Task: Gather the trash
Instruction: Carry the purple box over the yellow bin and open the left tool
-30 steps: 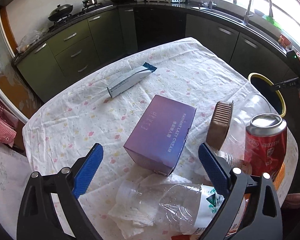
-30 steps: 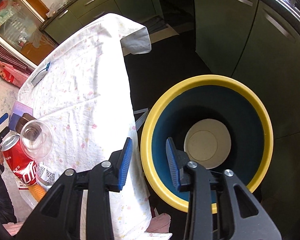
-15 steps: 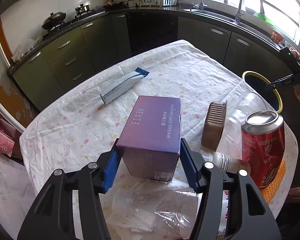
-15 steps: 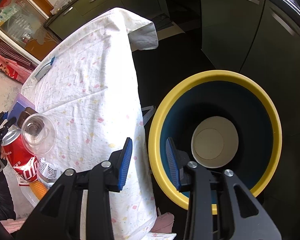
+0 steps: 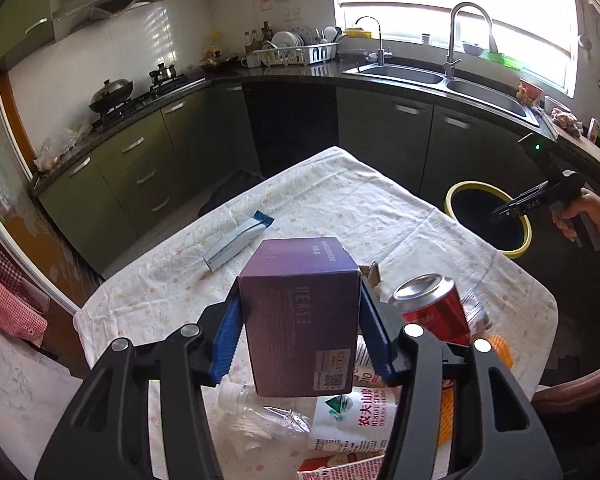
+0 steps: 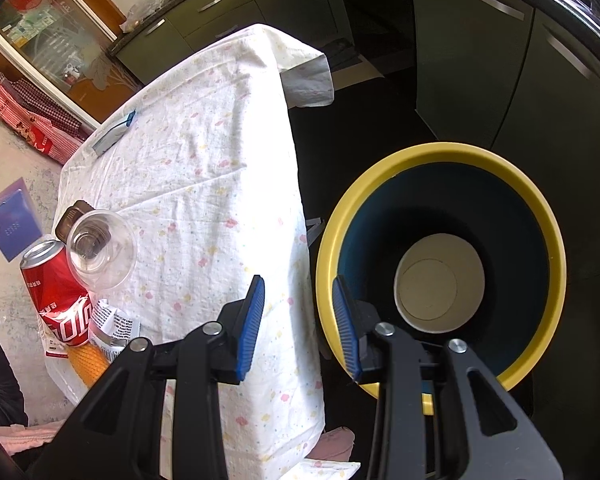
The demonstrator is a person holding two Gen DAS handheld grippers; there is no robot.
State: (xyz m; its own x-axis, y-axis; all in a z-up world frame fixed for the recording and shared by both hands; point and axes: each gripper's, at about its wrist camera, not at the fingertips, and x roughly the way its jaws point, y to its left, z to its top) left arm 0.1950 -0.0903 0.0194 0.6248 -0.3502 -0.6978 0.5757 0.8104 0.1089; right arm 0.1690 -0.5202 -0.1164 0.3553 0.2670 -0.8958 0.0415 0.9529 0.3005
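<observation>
My left gripper (image 5: 300,334) is shut on a purple cardboard box (image 5: 300,312) and holds it lifted above the table; the box also shows at the left edge of the right wrist view (image 6: 14,218). A yellow-rimmed dark bin (image 6: 440,264) stands on the floor beside the table, with a white paper cup (image 6: 440,282) at its bottom; the bin also shows in the left wrist view (image 5: 488,216). My right gripper (image 6: 300,320) is open and empty, hovering over the bin's near rim.
On the flowered tablecloth (image 5: 340,216) lie a red can (image 5: 432,308), a clear plastic bottle (image 5: 300,416), a white and blue tube (image 5: 238,246), a clear cup (image 6: 102,250) and a brown tin (image 6: 70,218). Kitchen cabinets surround the table.
My left gripper closed on the purple box and lifted it off the table. My right gripper stayed open over the bin, drifting slightly.
</observation>
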